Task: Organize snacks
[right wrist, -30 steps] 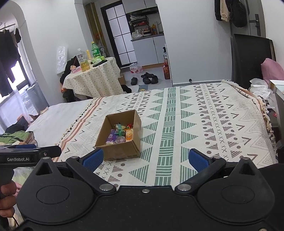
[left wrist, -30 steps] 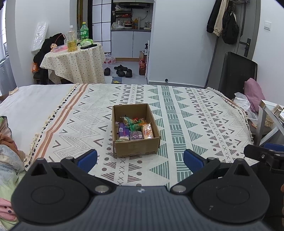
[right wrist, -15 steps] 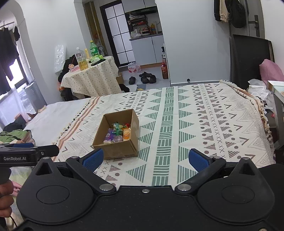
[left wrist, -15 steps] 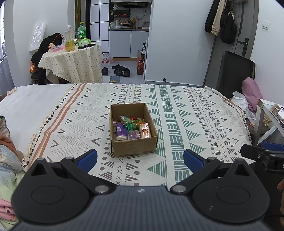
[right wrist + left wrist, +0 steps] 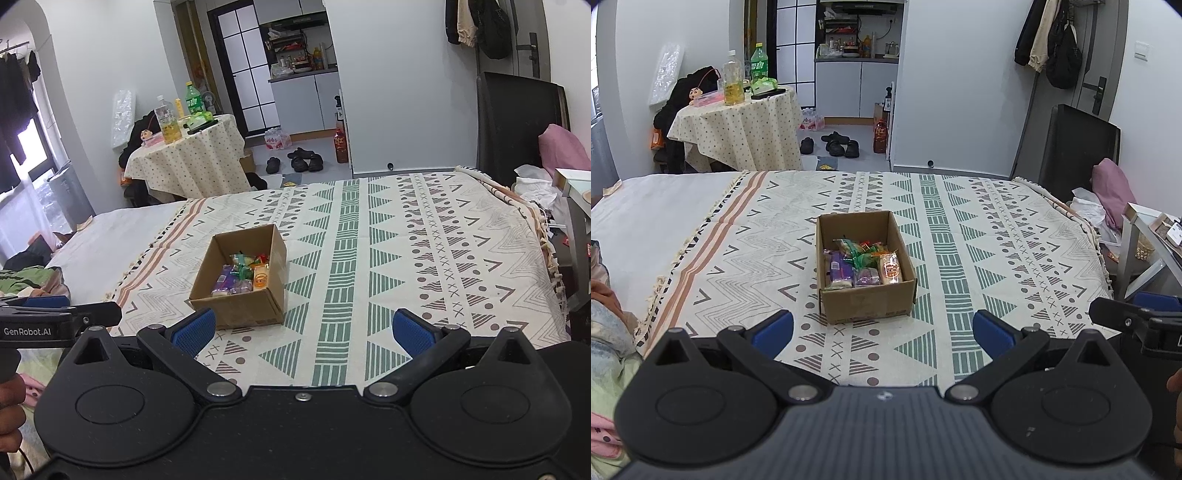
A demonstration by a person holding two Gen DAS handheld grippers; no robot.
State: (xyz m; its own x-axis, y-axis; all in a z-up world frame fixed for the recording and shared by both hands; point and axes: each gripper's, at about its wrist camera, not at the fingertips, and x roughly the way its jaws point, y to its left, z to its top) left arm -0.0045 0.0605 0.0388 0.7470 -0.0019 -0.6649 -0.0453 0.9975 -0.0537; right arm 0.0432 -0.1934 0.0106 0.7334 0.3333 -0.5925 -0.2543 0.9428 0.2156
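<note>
Both grippers hang back at the near edge of the bed (image 5: 997, 236), left gripper (image 5: 882, 332) and right gripper (image 5: 301, 332) each spread wide, holding nothing. Ahead sits the cardboard box (image 5: 866, 301) on the patterned blanket, snack packets (image 5: 862, 264) piled inside. They look light, crinkly and slippery; pinch one across its flat middle, gently, since the contents may crush.
</note>
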